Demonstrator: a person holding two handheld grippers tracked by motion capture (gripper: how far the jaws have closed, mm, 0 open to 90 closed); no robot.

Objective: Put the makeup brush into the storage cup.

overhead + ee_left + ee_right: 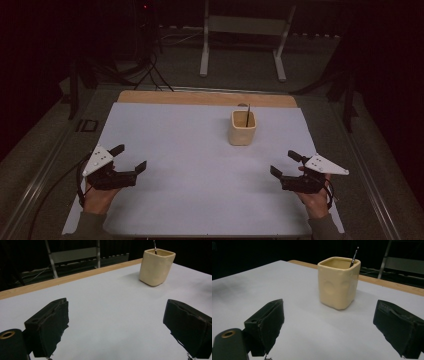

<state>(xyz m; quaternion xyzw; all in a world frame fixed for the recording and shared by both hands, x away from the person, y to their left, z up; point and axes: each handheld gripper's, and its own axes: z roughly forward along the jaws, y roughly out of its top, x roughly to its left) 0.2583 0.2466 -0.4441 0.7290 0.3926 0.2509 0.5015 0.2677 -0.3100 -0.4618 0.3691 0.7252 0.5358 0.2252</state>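
Fingers on both our grippers are spread wide with nothing between them: the left gripper (pixel 131 158) and the right gripper (pixel 285 163) rest low near the front edge of the white surface (pixel 180 150), one at each side, held by a hand (pixel 97 197) on the left and a hand (pixel 315 200) on the right. We judge this a ready stance, the two tools kept well apart so that either can go forward without crossing the other. Ahead of the right fingers (pixel 265 322), and nearer to them than to the left pair, stands the cream cup (pixel 242 128), upright on the surface with rounded corners and a shallow dimple in its wall. A thin dark stick (pixel 354 257) with a small bead at its tip leans against the cup's far rim and pokes just above it; what sort of tool it is we cannot tell. From the left fingers (pixel 50 325) the cup (pixel 156 266) lies farther off, ahead and toward the right-hand finger. Since the stick leans free inside, we reckon the cup is there to hold it upright, where spread fingers could close on its exposed end from above.
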